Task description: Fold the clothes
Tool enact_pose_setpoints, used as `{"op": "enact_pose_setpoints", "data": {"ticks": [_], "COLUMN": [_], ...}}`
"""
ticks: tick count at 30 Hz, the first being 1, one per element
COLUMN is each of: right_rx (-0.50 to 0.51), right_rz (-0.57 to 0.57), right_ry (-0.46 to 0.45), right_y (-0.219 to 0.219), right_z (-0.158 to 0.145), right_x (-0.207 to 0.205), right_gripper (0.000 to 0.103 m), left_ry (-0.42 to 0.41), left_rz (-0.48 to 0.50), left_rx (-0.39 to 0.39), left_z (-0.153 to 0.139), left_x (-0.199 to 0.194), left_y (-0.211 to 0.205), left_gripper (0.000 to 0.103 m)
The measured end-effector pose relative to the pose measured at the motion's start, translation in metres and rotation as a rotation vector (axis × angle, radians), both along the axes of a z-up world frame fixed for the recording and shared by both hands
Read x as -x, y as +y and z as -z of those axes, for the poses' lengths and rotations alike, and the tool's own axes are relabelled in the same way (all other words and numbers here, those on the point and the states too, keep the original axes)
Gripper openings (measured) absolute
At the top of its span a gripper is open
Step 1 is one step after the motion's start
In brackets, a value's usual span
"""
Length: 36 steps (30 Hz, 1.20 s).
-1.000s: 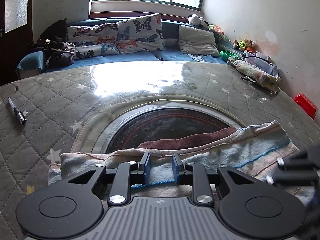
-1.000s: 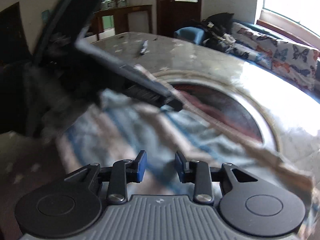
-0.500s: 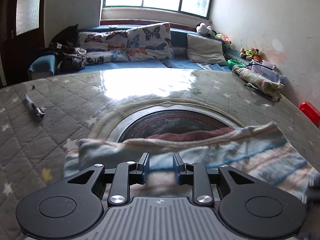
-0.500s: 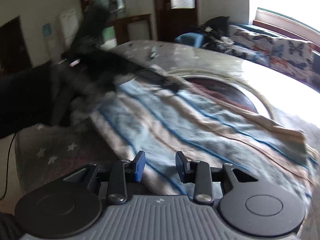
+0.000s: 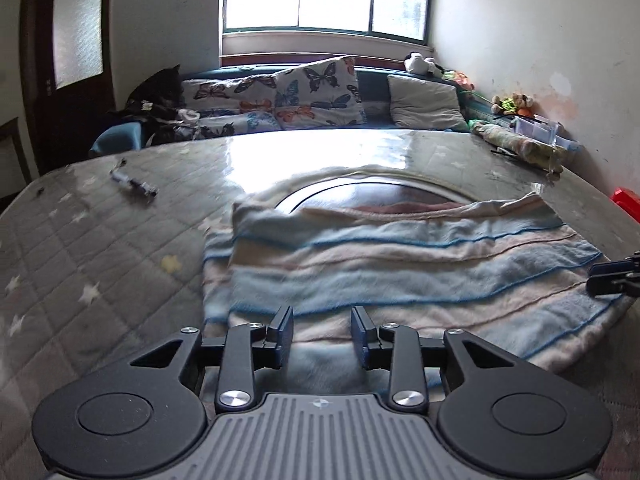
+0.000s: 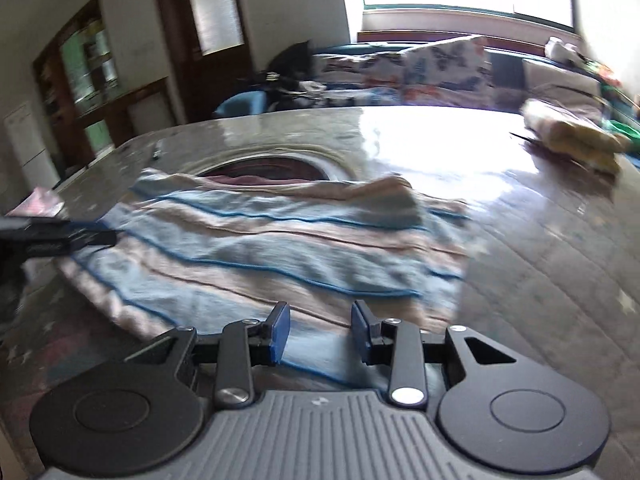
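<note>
A folded cloth with pale blue, beige and dark blue stripes (image 5: 400, 268) lies flat on the quilted star-pattern table (image 5: 80, 248), partly over a dark round inset (image 5: 372, 196). My left gripper (image 5: 322, 332) hovers open over the cloth's near edge, nothing between its fingers. The right gripper's fingertips (image 5: 612, 278) poke in from the right edge of the left wrist view. In the right wrist view the same cloth (image 6: 260, 240) spreads ahead, and my right gripper (image 6: 320, 330) stands open above its near edge. The left gripper's fingers (image 6: 60, 236) show at the left there.
A dark pen (image 5: 134, 184) lies on the table at the far left. A rolled patterned cloth (image 5: 520, 146) and a clear box (image 5: 540, 130) sit at the far right corner. A red object (image 5: 626, 200) is past the right edge. A sofa with butterfly cushions (image 5: 312, 96) stands behind.
Both grippers have let go of the cloth's edge and pulled back towards me. The cloth now lies folded and flat, where it was held up a second ago.
</note>
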State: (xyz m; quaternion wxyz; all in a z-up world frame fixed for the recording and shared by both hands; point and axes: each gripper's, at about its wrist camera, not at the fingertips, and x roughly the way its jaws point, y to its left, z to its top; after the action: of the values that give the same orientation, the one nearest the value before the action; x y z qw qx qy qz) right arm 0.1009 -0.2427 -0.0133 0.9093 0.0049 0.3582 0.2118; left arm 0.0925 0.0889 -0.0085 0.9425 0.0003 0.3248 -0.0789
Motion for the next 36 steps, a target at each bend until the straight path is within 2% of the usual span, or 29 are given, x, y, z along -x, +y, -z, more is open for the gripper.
{"op": "enact_pose_setpoints", "data": {"ticks": [4,15,25,31,36], "right_rx": [0.017,0.119,0.162,0.138,0.083], "right_rz": [0.016,-0.057,-0.069,-0.068,-0.069], "right_ry": [-0.008,-0.021,0.006,0.003,-0.031], "right_y": [-0.01,-0.017,-0.033,-0.034,-0.024], "right_z": [0.001,-0.001,-0.006,-0.017,-0.029], "right_x": [0.0,0.002,0.024,0.019,-0.001], "right_gripper": [0.033,0.031,0.032,0.032,0.032], "left_ry": [0.009,0.041,0.081,0.077,0.036], "left_rz": [-0.011,-0.024,0.02,0.019,-0.004], "left_rx": [0.021,0.087,0.155,0.129,0.13], "left_z": [0.001,0.0,-0.002,-0.011,-0.027], "left_x": [0.008,0.031,0.077,0.065,0.048], "left_y": [0.003,0.003,-0.003,-0.006,-0.002], "left_gripper": [0.035,0.035,0.035,0.043,0.043]}}
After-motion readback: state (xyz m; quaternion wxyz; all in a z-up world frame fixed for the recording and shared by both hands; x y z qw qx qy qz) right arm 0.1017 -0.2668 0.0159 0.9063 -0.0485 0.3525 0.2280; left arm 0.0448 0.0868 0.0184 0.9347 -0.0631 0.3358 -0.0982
